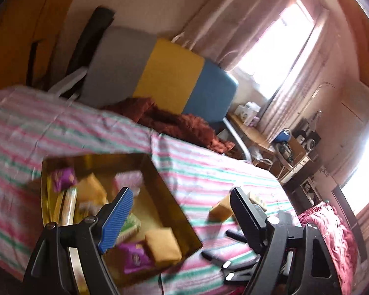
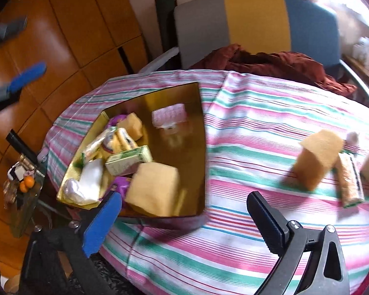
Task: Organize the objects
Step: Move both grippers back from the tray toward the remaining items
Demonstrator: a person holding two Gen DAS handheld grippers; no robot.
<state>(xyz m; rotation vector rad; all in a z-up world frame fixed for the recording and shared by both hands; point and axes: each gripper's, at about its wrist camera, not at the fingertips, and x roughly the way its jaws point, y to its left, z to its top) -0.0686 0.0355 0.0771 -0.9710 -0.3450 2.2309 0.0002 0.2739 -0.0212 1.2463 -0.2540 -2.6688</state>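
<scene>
A gold box point(image 2: 187, 103) sits on the striped tablecloth point(image 2: 258, 113) and holds yellow sponges, a green carton point(image 2: 128, 159), purple packets and white items. It also shows in the left wrist view point(image 1: 167, 191). My right gripper point(image 2: 184, 206) is open and empty, above the box's near edge. A yellow sponge point(image 2: 317, 157) and a wrapped biscuit pack point(image 2: 350, 182) stand on the cloth to the right. My left gripper point(image 1: 182, 206) is open and empty over the box's right side, and appears blurred at the far left of the right wrist view point(image 2: 24, 49).
A grey, yellow and blue chair point(image 2: 255, 27) with a rust-red cloth point(image 2: 270, 64) stands behind the table. A wooden wardrobe point(image 2: 69, 36) is at left. A small side table point(image 2: 24, 191) with oranges is lower left. The other gripper's black body point(image 1: 233, 265) lies low right.
</scene>
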